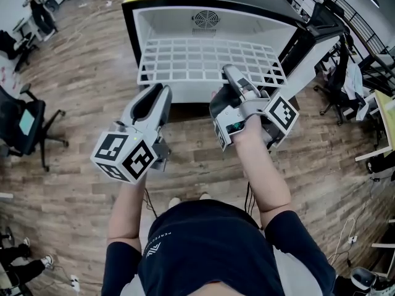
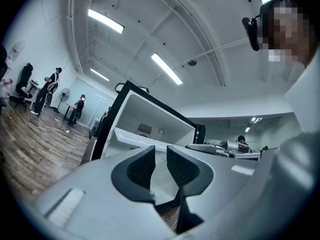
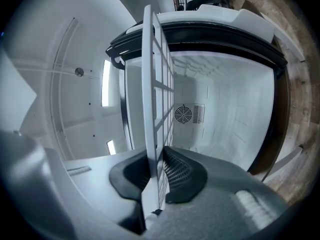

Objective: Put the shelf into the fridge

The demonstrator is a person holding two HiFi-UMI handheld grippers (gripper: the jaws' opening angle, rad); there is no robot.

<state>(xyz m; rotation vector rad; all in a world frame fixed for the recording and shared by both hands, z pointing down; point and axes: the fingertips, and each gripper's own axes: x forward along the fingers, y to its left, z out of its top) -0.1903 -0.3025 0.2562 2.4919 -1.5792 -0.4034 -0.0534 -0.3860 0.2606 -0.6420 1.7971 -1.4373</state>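
We hold the white wire grid shelf [image 1: 203, 60] at the open white fridge with a black frame [image 1: 173, 20].
Our right gripper [image 1: 231, 78] pinches its near edge, upper middle of the frame; the fridge is straight ahead. Our left gripper [image 1: 162, 92], jaws a little apart and empty, hangs just left.

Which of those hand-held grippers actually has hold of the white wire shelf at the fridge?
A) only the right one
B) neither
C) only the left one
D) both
A: the right hand-held gripper has its jaws closed on the front edge of the shelf, while the left hand-held gripper has its jaws apart with nothing between them.
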